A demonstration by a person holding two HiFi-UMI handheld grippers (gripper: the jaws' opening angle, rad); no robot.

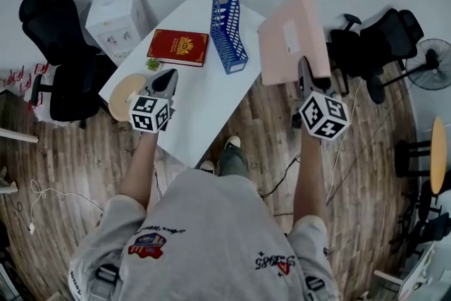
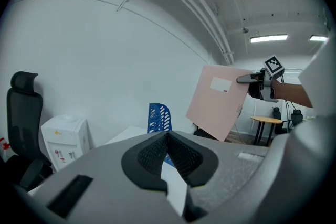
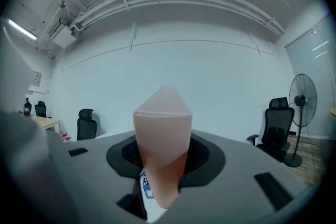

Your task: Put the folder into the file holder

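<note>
A pink folder (image 1: 292, 35) with a white label hangs in the air off the table's right edge, to the right of the blue mesh file holder (image 1: 229, 28). My right gripper (image 1: 305, 68) is shut on the folder's near edge, and in the right gripper view the folder (image 3: 161, 128) fills the space between the jaws. The file holder (image 2: 157, 117) stands empty at the far end of the white table (image 1: 204, 106). My left gripper (image 1: 168, 77) hovers over the table's left side, shut with nothing in it, and its view shows the folder (image 2: 218, 105) to the right.
A red book (image 1: 179, 47) lies left of the file holder, with a small green plant (image 1: 153, 64) beside it. A round wooden disc (image 1: 124, 96) sits at the table's left edge. A water dispenser (image 1: 120, 23), black office chairs (image 1: 60, 60) (image 1: 377, 42) and a fan (image 1: 431, 63) surround the table.
</note>
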